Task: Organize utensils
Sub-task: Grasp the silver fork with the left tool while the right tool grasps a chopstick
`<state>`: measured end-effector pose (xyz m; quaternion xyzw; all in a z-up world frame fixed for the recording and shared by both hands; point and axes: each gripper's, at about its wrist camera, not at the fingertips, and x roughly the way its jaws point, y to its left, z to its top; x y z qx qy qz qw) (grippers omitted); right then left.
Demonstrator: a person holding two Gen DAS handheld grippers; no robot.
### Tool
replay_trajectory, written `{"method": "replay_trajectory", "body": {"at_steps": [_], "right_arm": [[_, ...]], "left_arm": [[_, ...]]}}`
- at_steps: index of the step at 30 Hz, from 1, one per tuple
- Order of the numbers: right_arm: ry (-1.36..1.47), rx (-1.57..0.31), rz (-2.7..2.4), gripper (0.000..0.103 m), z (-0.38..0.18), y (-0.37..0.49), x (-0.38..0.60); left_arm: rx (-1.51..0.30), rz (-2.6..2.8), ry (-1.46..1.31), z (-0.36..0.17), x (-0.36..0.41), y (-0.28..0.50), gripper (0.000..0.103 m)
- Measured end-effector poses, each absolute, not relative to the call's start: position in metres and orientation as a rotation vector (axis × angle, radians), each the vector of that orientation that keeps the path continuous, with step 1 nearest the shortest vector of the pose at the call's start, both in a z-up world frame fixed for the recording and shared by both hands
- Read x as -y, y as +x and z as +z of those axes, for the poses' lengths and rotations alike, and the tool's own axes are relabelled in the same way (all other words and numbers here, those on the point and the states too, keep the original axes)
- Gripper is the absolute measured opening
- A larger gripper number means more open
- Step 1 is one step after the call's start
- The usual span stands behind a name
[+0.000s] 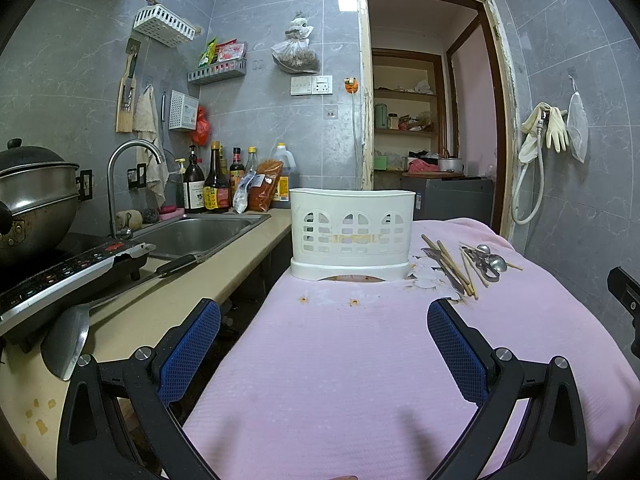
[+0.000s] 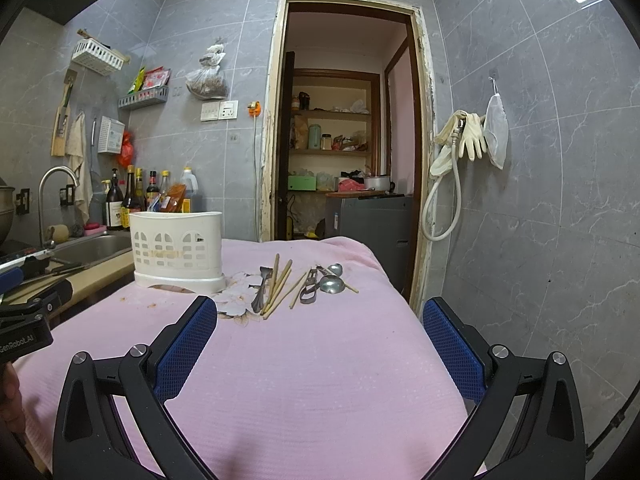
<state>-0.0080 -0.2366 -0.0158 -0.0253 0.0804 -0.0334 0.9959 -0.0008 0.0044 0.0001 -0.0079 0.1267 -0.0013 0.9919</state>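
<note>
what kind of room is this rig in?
Most likely a small home kitchen: a steel sink with faucet, sauce bottles along the counter, and a lidded pot on a cooktop.

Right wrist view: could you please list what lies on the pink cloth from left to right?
White utensil holder → fork → wooden chopsticks → metal spoons.

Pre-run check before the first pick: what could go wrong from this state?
1. The chopsticks lie crossed among the spoons in one loose pile; a pinch may lift or drag neighbours.
2. The pile sits near the right edge of the pink cloth; a nudge could roll pieces off.
3. The white holder stands near the left edge, beside the counter gap; a bump during insertion might shift it.
</note>
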Motion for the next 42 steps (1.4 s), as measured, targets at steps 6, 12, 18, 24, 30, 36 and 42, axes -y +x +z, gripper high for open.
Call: {"method": "replay_trajectory", "body": {"at_steps": [6, 12, 18, 24, 30, 36, 42], "right_arm": [[-0.051, -0.164, -0.065, 0.103, -0.017, -0.008, 0.237], [-0.080, -0.157, -0.054, 0.103, -0.017, -0.003, 0.236], [-0.110, -0.147, -0.029, 0.103, -0.001, 0.007, 0.240], [-0.133, -0.160, 0.001, 0.103, 0.015, 0.027, 0.250], [-0.161, -0.175, 0.019, 0.103, 0.030, 0.056, 0.265], [-0.172, -0.197, 0.035, 0.103, 0.040, 0.091, 0.286], [-0.166, -0.228, 0.061, 0.103, 0.048, 0.124, 0.311]], "left_arm": [[-0.259, -0.006, -0.020, -0.001, -0.005, 0.001, 0.102], [-0.279, 0.009, -0.027, 0.001, 0.000, 0.012, 0.102], [-0.276, 0.002, -0.018, 0.015, 0.005, 0.024, 0.102], [-0.275, -0.010, 0.034, 0.029, 0.018, 0.045, 0.102], [-0.310, -0.034, 0.067, 0.041, 0.029, 0.078, 0.102], [-0.332, -0.034, 0.092, 0.052, 0.047, 0.111, 0.102], [-0.378, -0.115, 0.099, 0.056, 0.069, 0.139, 0.102]]}}
